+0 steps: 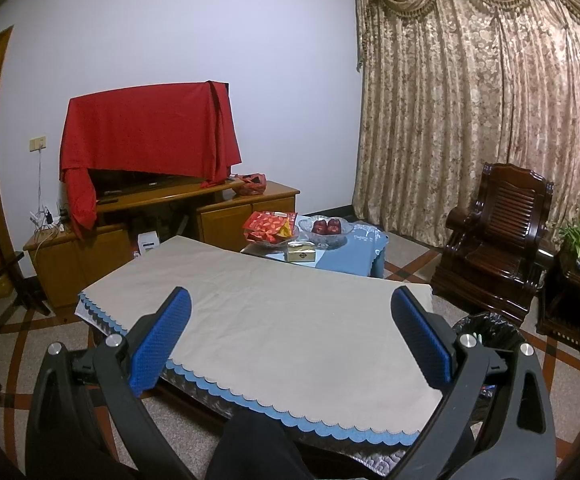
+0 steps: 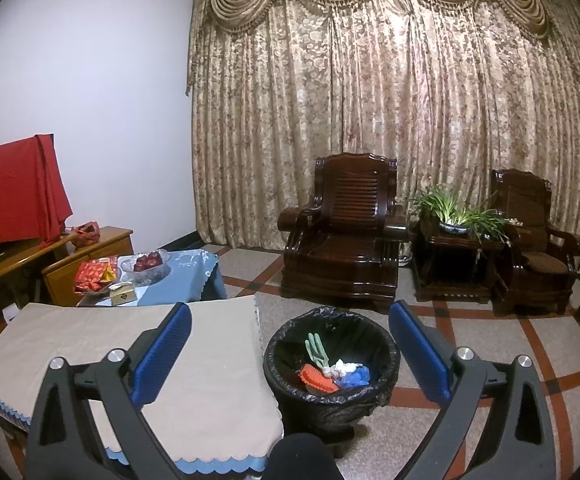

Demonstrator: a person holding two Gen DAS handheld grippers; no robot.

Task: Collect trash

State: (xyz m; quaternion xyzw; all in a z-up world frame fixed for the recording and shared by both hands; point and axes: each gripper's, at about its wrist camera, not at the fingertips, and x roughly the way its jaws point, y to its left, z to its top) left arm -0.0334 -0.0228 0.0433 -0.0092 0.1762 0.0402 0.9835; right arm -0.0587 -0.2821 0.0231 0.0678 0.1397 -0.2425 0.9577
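Note:
A black trash bin lined with a black bag stands on the floor right of the table. In it lie a green piece, an orange piece, white crumpled paper and blue plastic. My right gripper is open and empty, held above and in front of the bin. My left gripper is open and empty over the table's beige cloth. The bin's rim shows past the left gripper's right finger.
Beyond the beige table stands a low table with a blue cloth, holding red snack packets, a glass bowl of red fruit and a tissue box. A TV cabinet stands left. Dark wooden armchairs and a plant stand right.

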